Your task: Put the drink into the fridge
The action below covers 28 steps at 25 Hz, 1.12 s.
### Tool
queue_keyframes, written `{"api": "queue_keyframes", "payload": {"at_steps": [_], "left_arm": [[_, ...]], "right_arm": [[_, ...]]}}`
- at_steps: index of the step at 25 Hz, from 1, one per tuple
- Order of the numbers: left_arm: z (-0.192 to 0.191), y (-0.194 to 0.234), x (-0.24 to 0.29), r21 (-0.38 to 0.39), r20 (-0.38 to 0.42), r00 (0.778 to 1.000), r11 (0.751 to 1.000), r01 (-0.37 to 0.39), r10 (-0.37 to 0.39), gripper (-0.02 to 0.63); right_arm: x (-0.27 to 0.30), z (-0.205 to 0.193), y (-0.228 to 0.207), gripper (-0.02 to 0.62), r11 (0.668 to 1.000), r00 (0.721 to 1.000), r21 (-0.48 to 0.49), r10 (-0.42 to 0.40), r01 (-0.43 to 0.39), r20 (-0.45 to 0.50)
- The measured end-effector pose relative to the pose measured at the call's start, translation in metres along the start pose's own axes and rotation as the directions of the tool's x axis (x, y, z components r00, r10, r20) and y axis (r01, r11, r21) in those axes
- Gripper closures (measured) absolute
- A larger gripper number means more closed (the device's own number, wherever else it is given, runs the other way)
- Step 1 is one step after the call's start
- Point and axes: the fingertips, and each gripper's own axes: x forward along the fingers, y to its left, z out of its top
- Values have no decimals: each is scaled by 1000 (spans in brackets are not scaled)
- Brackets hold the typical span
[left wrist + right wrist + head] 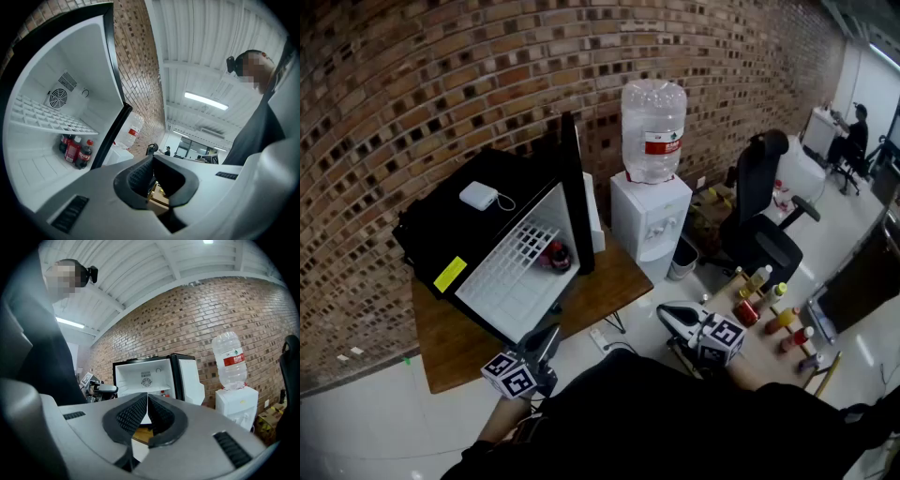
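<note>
In the head view, a black fridge (441, 225) is seen on a wooden table (450, 347) with its door swung open, and red cola bottles (555, 254) are seen inside it beneath the wire shelf (520, 251). The left gripper (546, 339) is held near the table's near edge. The right gripper (675, 319) is held farther right, beside a group of other bottles (748, 311). A water dispenser (651, 220) is placed just right of the table. In the left gripper view, the left gripper (152, 164) is seen pressed together with nothing pinched, and the cola bottles (75, 150) are shown upright under the wire shelf (47, 119). In the right gripper view, the right gripper (146, 398) is likewise pressed together and empty, pointed at the open fridge (145, 369).
</note>
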Motion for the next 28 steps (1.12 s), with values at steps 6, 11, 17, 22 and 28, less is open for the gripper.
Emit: {"api": "queue_keyframes", "payload": {"at_steps": [6, 11, 17, 22, 28], "left_arm": [[-3, -2, 3, 0, -9, 1000, 1000, -1, 1, 611], [-9, -6, 9, 4, -44, 999, 1000, 21, -21, 527], [-11, -13, 35, 32, -93, 994, 998, 60, -57, 520], [-21, -25, 77, 61, -167, 980, 991, 121, -110, 483], [-47, -51, 160, 101, -286, 937, 966, 238, -201, 436]], "right_arm": [[-3, 1, -1, 574, 1000, 1000, 2, 1, -1, 7], [-3, -1, -3, 572, 1000, 1000, 6, -4, 4, 11], [-14, -4, -17, 572, 999, 999, 19, -40, 40, 19], [-42, -5, -44, 575, 994, 994, 29, -103, 101, 44], [-106, -11, -88, 591, 973, 970, 51, -227, 224, 82]]}}
